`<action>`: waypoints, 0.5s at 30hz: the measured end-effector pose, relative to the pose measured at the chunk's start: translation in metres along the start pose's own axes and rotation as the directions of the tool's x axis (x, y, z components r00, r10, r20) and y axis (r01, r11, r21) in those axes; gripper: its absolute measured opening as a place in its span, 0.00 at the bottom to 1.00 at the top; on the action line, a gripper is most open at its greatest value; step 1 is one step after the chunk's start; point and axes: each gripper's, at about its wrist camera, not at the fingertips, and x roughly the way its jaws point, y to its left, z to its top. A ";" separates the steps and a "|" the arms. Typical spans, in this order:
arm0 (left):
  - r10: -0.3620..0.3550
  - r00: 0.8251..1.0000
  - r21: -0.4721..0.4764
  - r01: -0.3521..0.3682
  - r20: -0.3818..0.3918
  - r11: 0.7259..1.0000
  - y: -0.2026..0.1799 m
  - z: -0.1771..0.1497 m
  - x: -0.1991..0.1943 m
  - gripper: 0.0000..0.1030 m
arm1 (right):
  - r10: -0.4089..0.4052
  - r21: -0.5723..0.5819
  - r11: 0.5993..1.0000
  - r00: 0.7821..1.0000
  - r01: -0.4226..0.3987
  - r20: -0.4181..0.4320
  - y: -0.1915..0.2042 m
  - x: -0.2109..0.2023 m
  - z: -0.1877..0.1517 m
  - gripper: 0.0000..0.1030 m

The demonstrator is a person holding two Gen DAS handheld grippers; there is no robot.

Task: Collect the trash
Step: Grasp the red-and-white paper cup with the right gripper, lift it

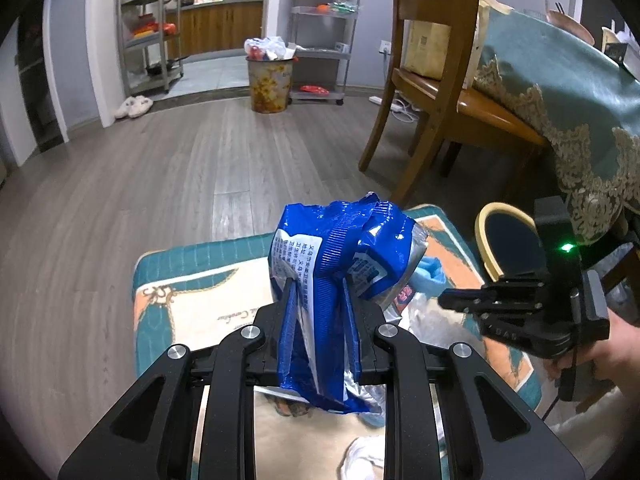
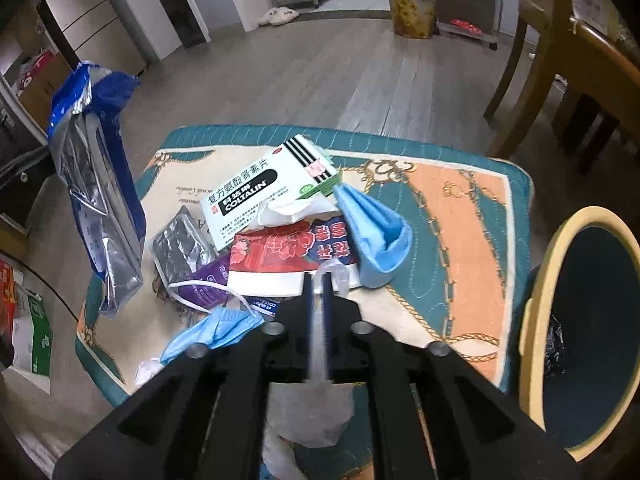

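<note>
left wrist view: left gripper (image 1: 320, 280) is clamped on a crumpled blue foil snack bag (image 1: 340, 248), lifted clear of the patterned teal-and-orange cushion (image 1: 168, 280).

right wrist view: right gripper (image 2: 318, 280) jaws are nearly together around a thin clear plastic strip (image 2: 320, 344); can't tell if it's pinched. white medicine box (image 2: 256, 192), red wrapper (image 2: 292, 248) and blue masks are not yet collected. yellow-rimmed round bin (image 2: 536, 320) is nearly empty, so it's early.

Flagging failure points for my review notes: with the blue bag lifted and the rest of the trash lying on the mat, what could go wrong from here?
1. The left gripper pinches only the lower part of the blue foil snack bag; the top flops over and could slip out.
2. The right gripper has a clear plastic scrap between its jaws, which may snag the red packet beneath.
3. The yellow-rimmed bin sits off the mat's edge; a loose drop may miss.
</note>
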 end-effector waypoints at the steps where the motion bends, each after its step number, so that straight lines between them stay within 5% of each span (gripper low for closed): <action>1: 0.001 1.000 -0.004 -0.001 -0.003 1.000 0.001 0.000 0.001 0.23 | -0.006 -0.001 1.000 1.000 0.006 -0.004 0.001 0.002 0.001 0.26; 4: 0.001 1.000 -0.023 -0.001 -0.007 1.000 0.006 0.002 0.003 0.23 | 0.012 0.024 1.000 1.000 -0.012 0.008 0.005 0.007 0.005 0.42; 10: 0.023 1.000 -0.054 -0.023 0.004 0.998 0.021 0.006 0.004 0.23 | 0.052 0.049 0.997 0.999 -0.052 -0.001 0.022 0.028 0.012 0.45; 15: 0.042 0.999 -0.067 -0.042 -0.009 0.997 0.034 0.004 0.008 0.23 | -0.015 -0.024 1.000 1.000 0.014 -0.019 0.048 0.043 0.013 0.64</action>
